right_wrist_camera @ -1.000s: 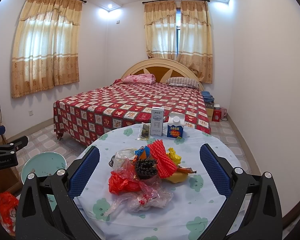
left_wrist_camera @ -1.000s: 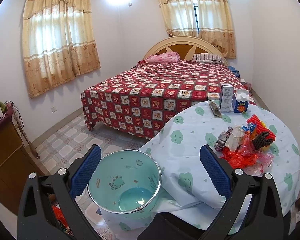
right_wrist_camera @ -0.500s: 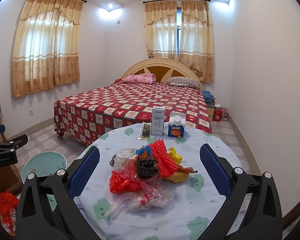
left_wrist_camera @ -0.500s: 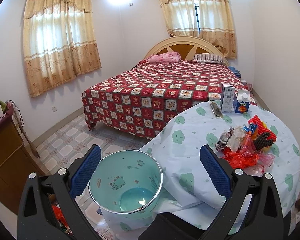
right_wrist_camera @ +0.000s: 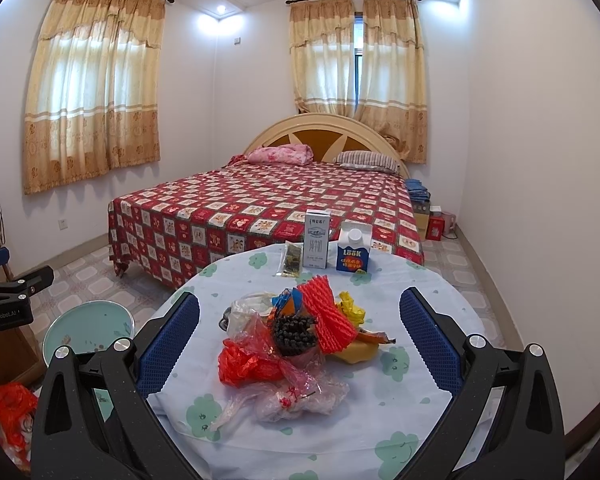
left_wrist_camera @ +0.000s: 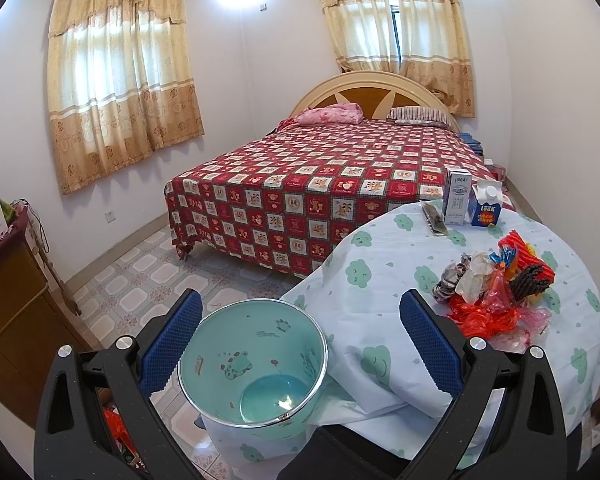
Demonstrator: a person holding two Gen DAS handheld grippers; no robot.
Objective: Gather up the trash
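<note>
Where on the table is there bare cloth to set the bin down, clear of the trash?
Bare tablecloth lies right of the trash pile, up to the table's right edge, and left of it toward the bin. The middle is crowded; the far edge holds the white carton, blue carton and packet.

The tablecloth point(left_wrist_camera: 384, 264) hides the table under it, and the left wrist view's right edge cuts off its right side. In the trash pile point(right_wrist_camera: 292, 344), the yellow wrapper point(right_wrist_camera: 352, 350) lies half buried under red netting point(right_wrist_camera: 326, 318). Print on the far cartons point(right_wrist_camera: 317, 240) is too small to read.
</note>
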